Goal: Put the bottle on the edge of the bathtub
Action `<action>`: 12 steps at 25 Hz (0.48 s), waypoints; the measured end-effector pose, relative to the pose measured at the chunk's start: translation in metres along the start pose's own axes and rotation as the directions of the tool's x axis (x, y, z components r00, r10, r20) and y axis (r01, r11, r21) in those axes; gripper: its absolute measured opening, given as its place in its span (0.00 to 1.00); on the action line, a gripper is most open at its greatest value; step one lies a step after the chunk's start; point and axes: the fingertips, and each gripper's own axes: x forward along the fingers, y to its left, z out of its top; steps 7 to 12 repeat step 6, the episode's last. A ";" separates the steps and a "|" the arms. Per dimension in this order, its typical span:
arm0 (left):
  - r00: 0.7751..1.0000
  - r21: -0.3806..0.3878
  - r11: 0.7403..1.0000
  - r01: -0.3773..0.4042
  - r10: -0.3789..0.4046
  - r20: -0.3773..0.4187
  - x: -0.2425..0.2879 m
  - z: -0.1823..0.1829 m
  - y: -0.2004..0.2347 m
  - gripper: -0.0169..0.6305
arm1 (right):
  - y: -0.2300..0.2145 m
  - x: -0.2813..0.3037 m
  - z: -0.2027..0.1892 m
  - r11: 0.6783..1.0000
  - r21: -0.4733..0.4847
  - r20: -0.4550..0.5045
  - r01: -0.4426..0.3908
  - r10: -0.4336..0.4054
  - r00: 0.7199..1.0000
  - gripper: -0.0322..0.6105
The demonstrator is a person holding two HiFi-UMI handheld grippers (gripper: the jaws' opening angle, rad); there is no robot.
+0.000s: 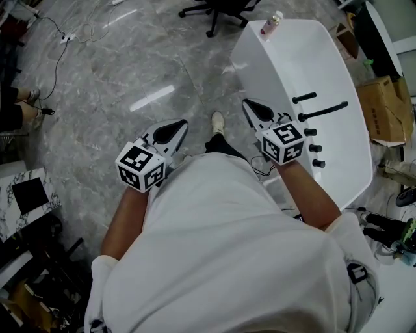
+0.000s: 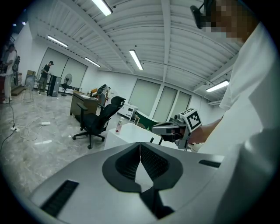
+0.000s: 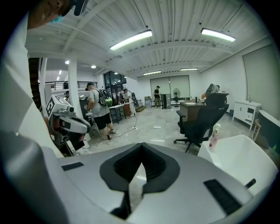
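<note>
1. Nearest the body, the left gripper [image 2: 140,144] is clenched. Its jaws are pressed together with nothing between them, and it is held over the floor, well apart from the tub.
2. Next to it, the right gripper [image 3: 141,145] is clenched and empty too. It is held close to the person's front, near the side of the bathtub [image 1: 305,65] but not touching anything on it.
3. A little further out, black tap fittings [image 1: 320,110] stand along the tub's side rim. No bottle stands among them, and the inside of the tub looks bare.
4. At the far end of the tub, the bottle [image 1: 272,23] stands upright on the rim, close to the outer edge and well apart from both grippers. By the look of it, the placing is done: the bottle is on the edge, free of any grip and not leaning. As far as I can judge, nothing is left to do.
5. Beyond the tub, an office chair [image 1: 218,10] stands on the floor and plays no part in the task.
</note>
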 end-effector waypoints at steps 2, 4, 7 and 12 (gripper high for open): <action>1.000 -0.002 1.000 -0.005 0.005 0.000 -0.001 -0.002 0.001 0.05 | 0.000 0.003 -0.001 1.000 0.001 -0.001 -0.005 0.005 1.000 0.06; 1.000 -0.006 1.000 -0.011 0.011 -0.001 -0.002 -0.003 0.003 0.05 | -0.001 0.005 -0.001 1.000 0.005 -0.001 -0.007 0.007 1.000 0.06; 1.000 -0.012 1.000 -0.013 0.013 -0.003 -0.002 -0.004 0.004 0.05 | -0.003 0.007 -0.001 1.000 0.011 -0.004 -0.008 0.008 1.000 0.06; 1.000 -0.012 1.000 -0.013 0.013 -0.003 -0.002 -0.004 0.004 0.05 | -0.003 0.007 -0.001 1.000 0.011 -0.004 -0.008 0.008 1.000 0.06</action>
